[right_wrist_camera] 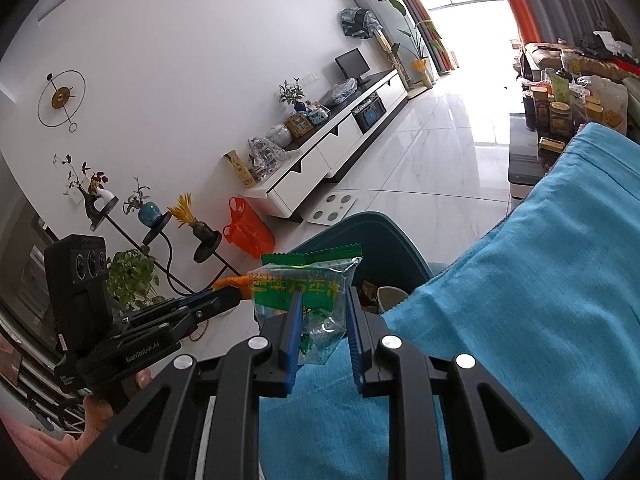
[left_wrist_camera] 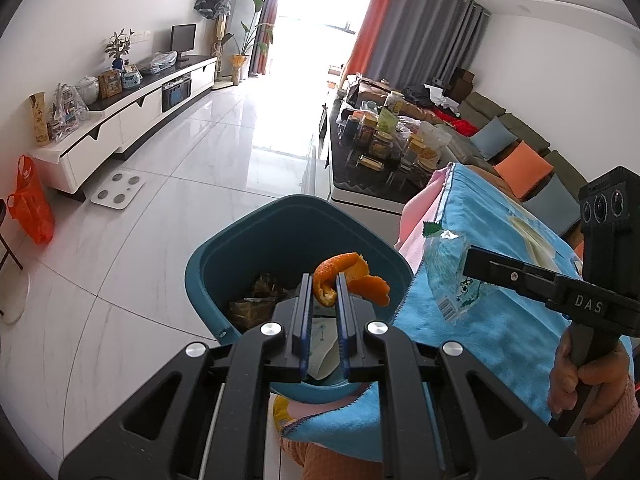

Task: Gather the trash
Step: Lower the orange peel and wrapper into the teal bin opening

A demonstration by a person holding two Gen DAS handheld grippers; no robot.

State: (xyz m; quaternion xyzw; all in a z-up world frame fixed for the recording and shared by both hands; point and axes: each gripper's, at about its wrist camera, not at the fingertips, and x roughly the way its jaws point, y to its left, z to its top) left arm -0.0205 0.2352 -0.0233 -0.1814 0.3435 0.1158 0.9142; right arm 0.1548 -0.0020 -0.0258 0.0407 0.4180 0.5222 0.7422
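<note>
Orange peel (left_wrist_camera: 348, 278) sits clamped in my left tool (left_wrist_camera: 324, 296) above the bin (left_wrist_camera: 256, 236); my right tool (right_wrist_camera: 324, 308) grips a plastic wrapper (right_wrist_camera: 304, 296).

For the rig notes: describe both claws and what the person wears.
Both claws, left and right, are matte black with blue ribbed pads and silver bolts. Each carries a black three-lens camera box. White lettering: "DAS" on the right, "GenRobot.AI" on the left. Sleeves are pink knit.

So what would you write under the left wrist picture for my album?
Left hand-held gripper holds curled orange peel over the teal plastic trash bin.
</note>
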